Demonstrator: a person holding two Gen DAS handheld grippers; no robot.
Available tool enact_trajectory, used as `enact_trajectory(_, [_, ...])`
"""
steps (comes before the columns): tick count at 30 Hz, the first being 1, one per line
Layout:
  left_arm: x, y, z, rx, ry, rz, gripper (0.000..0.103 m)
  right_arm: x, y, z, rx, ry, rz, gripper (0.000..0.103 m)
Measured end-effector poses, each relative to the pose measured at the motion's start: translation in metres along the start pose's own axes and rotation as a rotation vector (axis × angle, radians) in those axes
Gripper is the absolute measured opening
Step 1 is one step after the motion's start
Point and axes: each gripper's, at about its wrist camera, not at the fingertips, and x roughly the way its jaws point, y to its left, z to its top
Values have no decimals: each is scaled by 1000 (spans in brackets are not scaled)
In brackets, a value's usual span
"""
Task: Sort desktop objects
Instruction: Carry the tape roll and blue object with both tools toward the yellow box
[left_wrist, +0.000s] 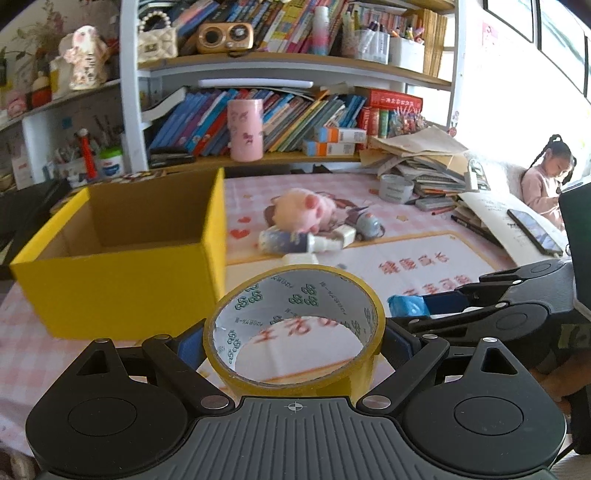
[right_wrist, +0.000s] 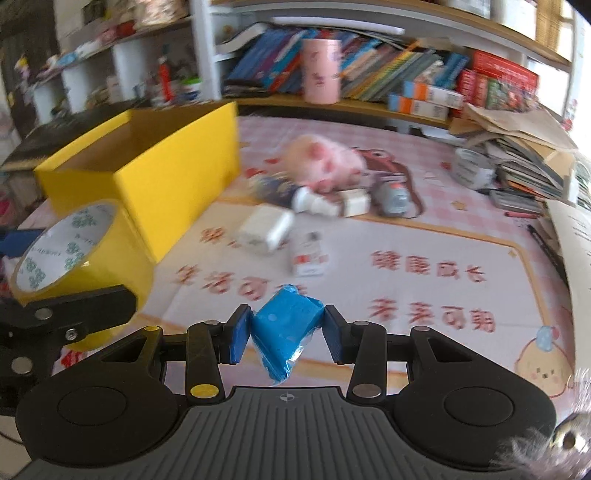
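The left gripper (left_wrist: 293, 343) is black plastic — a ribbed grey plate at six o'clock bears a small crosshair mark, flanked by two round housings with raised discs. Silver rivets pin the linkage bars, and triangular cut-outs sit at ten and two o'clock. Its pads are blue. The right gripper (right_wrist: 285, 334) matches it — except for yellow rivets on its nine-o'clock bars.

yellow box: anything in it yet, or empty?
Empty as far as visible. The left wrist view looks into the open yellow box and shows bare cardboard walls and floor; the near front corner of the floor is hidden by its front wall.
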Motion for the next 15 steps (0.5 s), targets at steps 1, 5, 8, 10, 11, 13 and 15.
enact_trajectory(1, [-4, 5, -3, -3, 0, 6, 94, -1, 9, -2, -12, -1, 4, 39])
enact_trajectory(5, [-20, 25, -16, -17, 7, 29, 94, -5, 40, -11, -28, -2, 16, 39])
enact_trajectory(8, [-33, 38, -25, -23, 9, 45, 94, -8, 60, -19, -26, -1, 25, 39])
enact_trajectory(10, [-40, 45, -32, -25, 12, 57, 94, -10, 72, -24, -24, 1, 30, 39])
enact_trajectory(11, [-43, 50, -35, -26, 14, 62, 94, -10, 78, -26, -23, 1, 33, 39])
enact_trajectory(13, [-49, 56, -41, -30, 20, 72, 94, -12, 89, -30, -24, 1, 40, 39])
enact_trajectory(15, [-55, 62, -45, -34, 23, 81, 94, -14, 97, -33, -24, 2, 46, 39])
